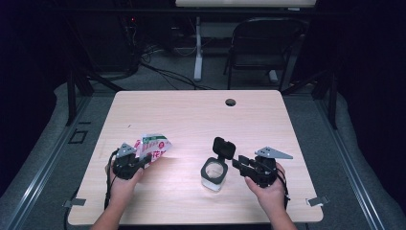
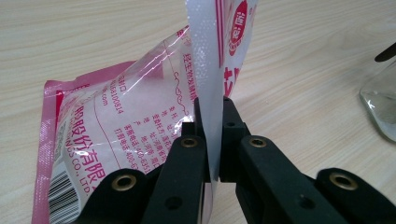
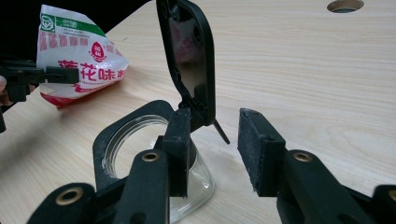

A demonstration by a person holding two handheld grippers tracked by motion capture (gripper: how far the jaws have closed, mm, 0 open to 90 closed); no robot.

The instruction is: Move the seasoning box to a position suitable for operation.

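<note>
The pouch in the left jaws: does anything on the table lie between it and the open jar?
Nothing visible does. Bare table separates the pouch from the jar, whose lid stands flipped up on its far side.

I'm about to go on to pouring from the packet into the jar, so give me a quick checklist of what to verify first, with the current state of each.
1. Left gripper clamped on the packet: ok, fingers pinch its sealed edge.
2. Packet opened: cannot tell; no torn edge is visible.
3. Glass jar upright on the table: ok.
4. Jar lid flipped up, mouth uncovered: ok.
5. Right gripper steadying the jar: not ok, fingers open beside the lid hinge, gripping nothing.
6. Packet over the jar mouth: not ok, it sits off to the jar's left in the high view.
</note>
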